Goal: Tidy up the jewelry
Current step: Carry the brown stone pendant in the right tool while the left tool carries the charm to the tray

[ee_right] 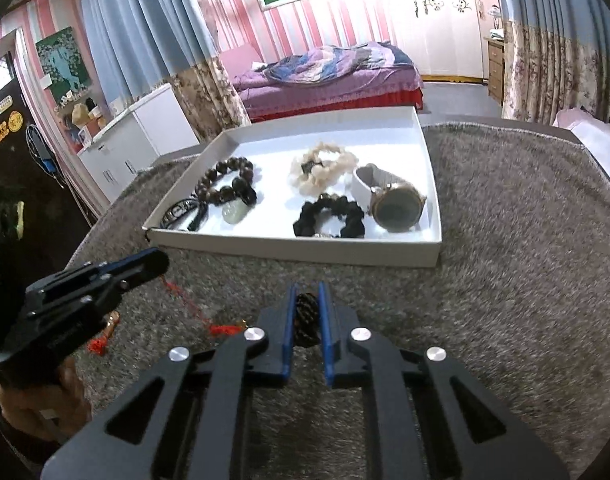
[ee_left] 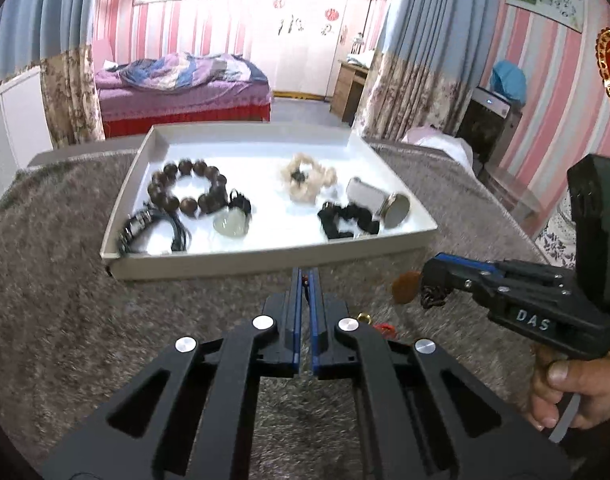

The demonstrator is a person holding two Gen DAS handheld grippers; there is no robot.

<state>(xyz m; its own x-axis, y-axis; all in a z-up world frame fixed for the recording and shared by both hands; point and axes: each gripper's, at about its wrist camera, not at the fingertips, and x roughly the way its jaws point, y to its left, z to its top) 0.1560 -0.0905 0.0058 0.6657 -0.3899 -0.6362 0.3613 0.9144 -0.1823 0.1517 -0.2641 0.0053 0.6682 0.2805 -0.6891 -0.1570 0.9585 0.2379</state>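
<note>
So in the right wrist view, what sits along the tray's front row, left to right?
Black cord bracelet → jade pendant → black scrunchie → watch.

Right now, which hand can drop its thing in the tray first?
Probably left: the left gripper, shut on the red cord, faces a bare gap in the tray. The right gripper faces the black bracelet.

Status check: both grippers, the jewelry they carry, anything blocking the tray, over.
Left gripper shut on red cord. Right gripper shut on dark braided piece. White tray just ahead, nothing blocking.
</note>
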